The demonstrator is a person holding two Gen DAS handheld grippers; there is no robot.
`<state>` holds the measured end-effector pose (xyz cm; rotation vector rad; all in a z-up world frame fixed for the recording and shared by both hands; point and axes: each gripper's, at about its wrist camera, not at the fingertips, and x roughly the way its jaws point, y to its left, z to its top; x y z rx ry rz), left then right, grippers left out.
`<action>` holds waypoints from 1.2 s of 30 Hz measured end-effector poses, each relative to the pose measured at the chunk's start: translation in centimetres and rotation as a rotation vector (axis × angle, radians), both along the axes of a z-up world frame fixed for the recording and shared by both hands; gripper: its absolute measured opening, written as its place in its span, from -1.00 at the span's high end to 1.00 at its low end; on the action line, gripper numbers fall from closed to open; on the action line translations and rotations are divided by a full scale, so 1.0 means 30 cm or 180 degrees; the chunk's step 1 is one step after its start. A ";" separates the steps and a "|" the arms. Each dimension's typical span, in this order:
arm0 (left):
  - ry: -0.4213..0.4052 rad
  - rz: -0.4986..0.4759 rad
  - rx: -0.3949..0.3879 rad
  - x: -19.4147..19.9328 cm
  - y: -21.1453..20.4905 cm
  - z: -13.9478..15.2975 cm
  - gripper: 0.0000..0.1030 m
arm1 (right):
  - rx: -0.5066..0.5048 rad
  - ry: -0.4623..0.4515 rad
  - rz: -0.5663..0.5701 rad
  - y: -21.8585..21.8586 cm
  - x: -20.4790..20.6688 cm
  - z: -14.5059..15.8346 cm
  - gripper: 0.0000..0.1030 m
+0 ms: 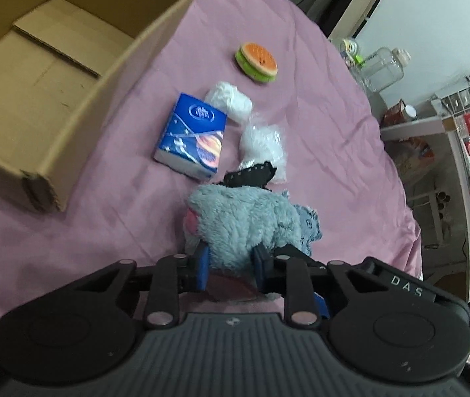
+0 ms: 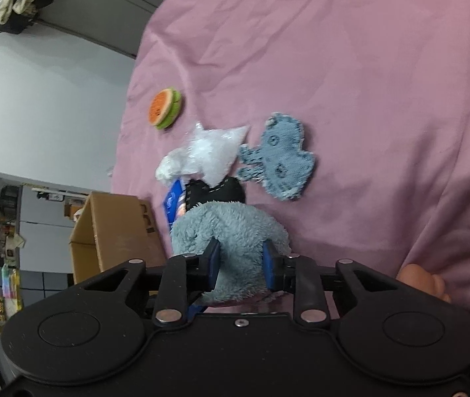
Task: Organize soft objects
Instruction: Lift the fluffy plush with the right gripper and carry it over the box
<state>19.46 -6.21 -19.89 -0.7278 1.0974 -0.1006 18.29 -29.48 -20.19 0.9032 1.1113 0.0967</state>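
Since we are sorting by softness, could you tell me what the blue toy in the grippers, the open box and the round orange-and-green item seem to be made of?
Blue toy: plush fabric, long fuzzy pile, matte; it dents between the pads. Open box: brown corrugated cardboard, matte, with fold creases and raw edges. Round orange-and-green item: probably foam or sponge, matte and layered like a watermelon slice; uncertain.

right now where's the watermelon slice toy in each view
Left wrist view: the watermelon slice toy lies upper centre on the pink cloth, beyond the white roll.
Right wrist view: the toy is left of centre near the cloth's edge, up-left of the clear plastic bag.
Shared landmark: the blue plush toy, right in front of both tongs.
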 end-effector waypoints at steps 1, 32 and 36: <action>-0.0017 0.0004 0.0001 -0.004 0.005 0.008 0.51 | 0.0006 -0.0015 0.0009 0.002 -0.002 0.006 0.50; -0.0541 0.0312 0.0254 -0.107 0.201 0.356 0.52 | 0.0071 -0.0600 0.0398 0.241 -0.018 0.329 0.51; -0.0570 0.0350 0.0261 -0.119 0.245 0.389 0.52 | 0.0064 -0.0644 0.0447 0.286 -0.024 0.363 0.51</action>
